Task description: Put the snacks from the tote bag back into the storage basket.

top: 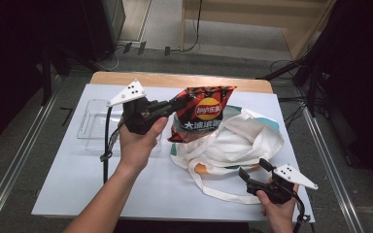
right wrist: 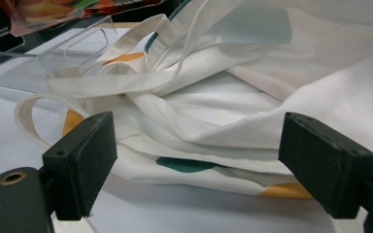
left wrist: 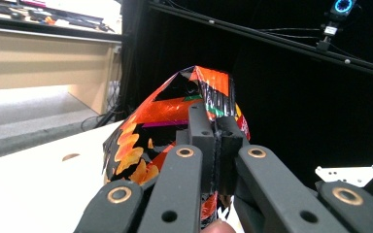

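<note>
Chip bag (top: 201,112): hanging above the table (top: 77,179), over the tote's far left side, pinched at its upper left corner.
Right gripper (top: 254,172): sitting nearest, at the table's front right, jaws spread wide and pointing at the tote, holding nothing.
Tote (top: 233,145): lying crumpled at the table's centre right, white with green and orange patches, straps trailing toward the front.
Left gripper (top: 175,105): jaws pressing together on the chip bag's edge, lifting it.
Tray (top: 91,124): clear plastic, resting at the far left, behind the left hand (top: 138,145).
</note>
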A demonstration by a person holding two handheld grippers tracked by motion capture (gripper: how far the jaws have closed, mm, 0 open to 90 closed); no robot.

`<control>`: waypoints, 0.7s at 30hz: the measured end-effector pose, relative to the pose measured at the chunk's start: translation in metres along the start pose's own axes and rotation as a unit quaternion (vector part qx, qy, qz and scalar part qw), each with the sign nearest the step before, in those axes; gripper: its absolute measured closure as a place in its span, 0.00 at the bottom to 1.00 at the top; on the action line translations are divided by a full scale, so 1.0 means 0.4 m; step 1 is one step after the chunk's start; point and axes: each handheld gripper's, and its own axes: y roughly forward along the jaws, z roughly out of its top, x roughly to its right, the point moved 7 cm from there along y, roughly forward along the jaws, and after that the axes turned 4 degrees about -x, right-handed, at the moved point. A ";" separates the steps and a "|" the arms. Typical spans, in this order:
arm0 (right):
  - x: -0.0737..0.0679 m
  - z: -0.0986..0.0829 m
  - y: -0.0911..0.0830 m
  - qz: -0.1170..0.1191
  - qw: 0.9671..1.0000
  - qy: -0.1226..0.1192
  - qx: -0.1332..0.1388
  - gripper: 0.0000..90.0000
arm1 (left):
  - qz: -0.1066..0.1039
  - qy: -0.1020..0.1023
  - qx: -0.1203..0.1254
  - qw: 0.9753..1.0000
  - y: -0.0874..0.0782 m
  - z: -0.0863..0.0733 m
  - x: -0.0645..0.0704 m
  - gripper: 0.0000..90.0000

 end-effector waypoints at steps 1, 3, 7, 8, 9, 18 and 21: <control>0.000 0.000 0.002 -0.001 1.000 -0.003 0.000 0.16 | 0.000 0.000 0.000 1.000 0.000 0.000 0.000 1.00; -0.001 0.000 0.002 -0.001 1.000 -0.004 0.000 0.16 | 0.006 -0.001 0.002 1.000 -0.018 0.004 -0.013 1.00; -0.004 0.001 0.003 -0.002 1.000 -0.003 0.003 0.16 | 0.022 0.001 0.000 1.000 -0.050 0.007 -0.040 1.00; -0.004 0.001 0.003 -0.002 1.000 -0.004 0.003 0.16 | 0.024 0.000 0.001 1.000 -0.055 0.008 -0.044 1.00; -0.004 0.001 0.003 -0.003 1.000 -0.005 0.003 0.16 | 0.027 0.002 0.000 1.000 -0.063 0.008 -0.051 1.00; -0.005 0.001 0.004 -0.003 1.000 -0.004 0.004 0.15 | 0.054 -0.003 0.006 0.999 -0.119 0.018 -0.105 1.00; -0.005 0.006 -0.002 -0.017 1.000 -0.005 0.008 0.15 | 0.066 -0.007 0.004 0.998 -0.138 0.015 -0.127 1.00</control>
